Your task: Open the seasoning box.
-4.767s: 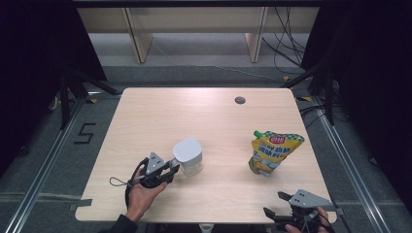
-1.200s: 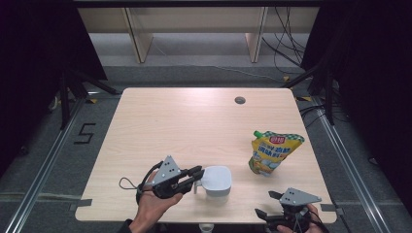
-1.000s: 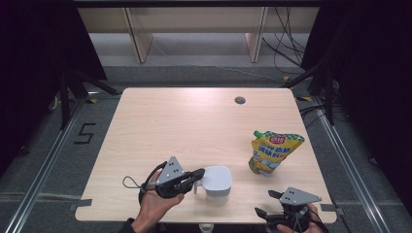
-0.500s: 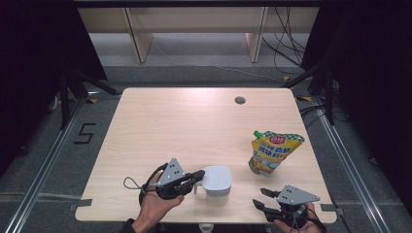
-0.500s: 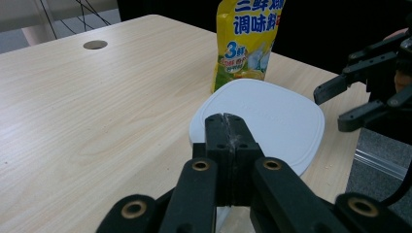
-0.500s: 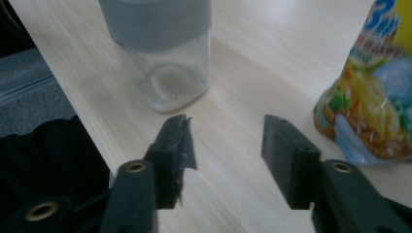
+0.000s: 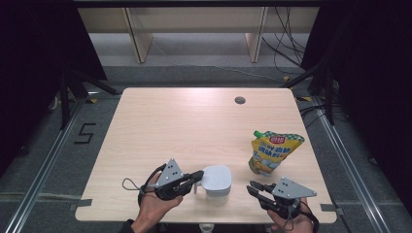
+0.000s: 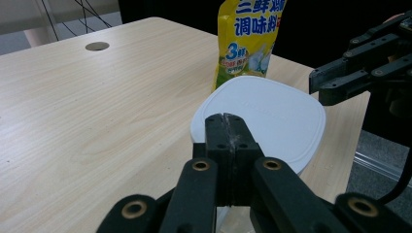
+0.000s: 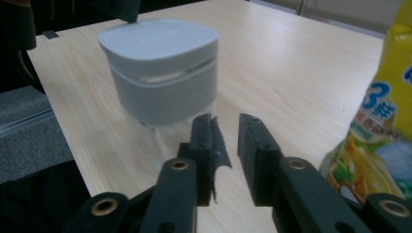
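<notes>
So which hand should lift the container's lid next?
Right gripper: its jaws, just closing on nothing, face the white lidded container; the left gripper is shut on its side, likely steadying it.

one overhead, two tong-level views
</notes>
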